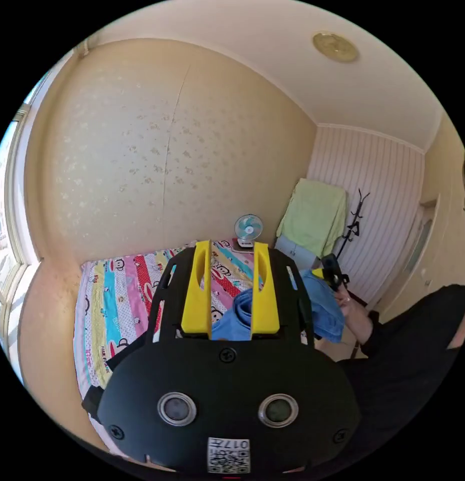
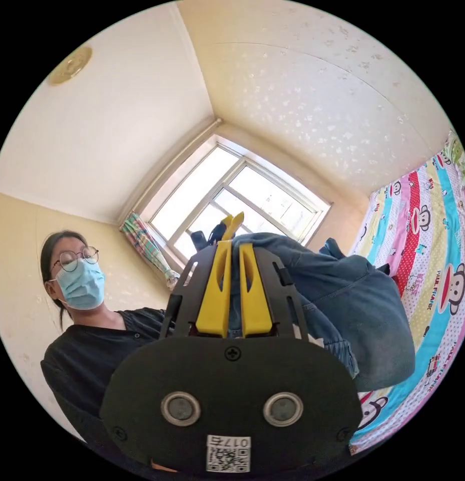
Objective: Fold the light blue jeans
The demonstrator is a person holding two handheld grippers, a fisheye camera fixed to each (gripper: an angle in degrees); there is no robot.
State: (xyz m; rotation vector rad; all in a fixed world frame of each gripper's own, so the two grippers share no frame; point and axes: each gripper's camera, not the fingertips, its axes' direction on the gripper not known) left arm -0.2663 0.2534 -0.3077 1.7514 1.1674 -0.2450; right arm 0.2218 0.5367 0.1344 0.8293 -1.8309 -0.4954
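Left gripper view: your left gripper (image 1: 231, 250) has its yellow jaws spread apart, a clear gap between them, nothing pinched. Through the gap and below the jaws you see a fold of the light blue jeans (image 1: 322, 305), bunched up in the air over the striped cartoon bedsheet (image 1: 117, 305). Whether the jaws touch the denim there, you can't tell; the cloth sits behind them. To the right, your hand (image 1: 355, 310) holds the right gripper (image 1: 332, 273), which sits at the far edge of the jeans. A small fan (image 1: 248, 229) stands at the head of the bed, a green cloth (image 1: 315, 213) is draped over something by the wall, and a coat rack (image 1: 353, 225) stands beside it.

Right gripper view: your right gripper (image 2: 234, 250) has its jaws nearly together, a narrow slit with denim running between them, so it's clamped on the jeans (image 2: 362, 320). The cloth drapes off to the right in a heavy bundle, hanging above the bedsheet (image 2: 432, 280). Just past the jaw tips a yellow tip of the left gripper (image 2: 231, 223) pokes up against the window (image 2: 242, 200). A curtain (image 2: 147, 245) hangs at the window's left side.
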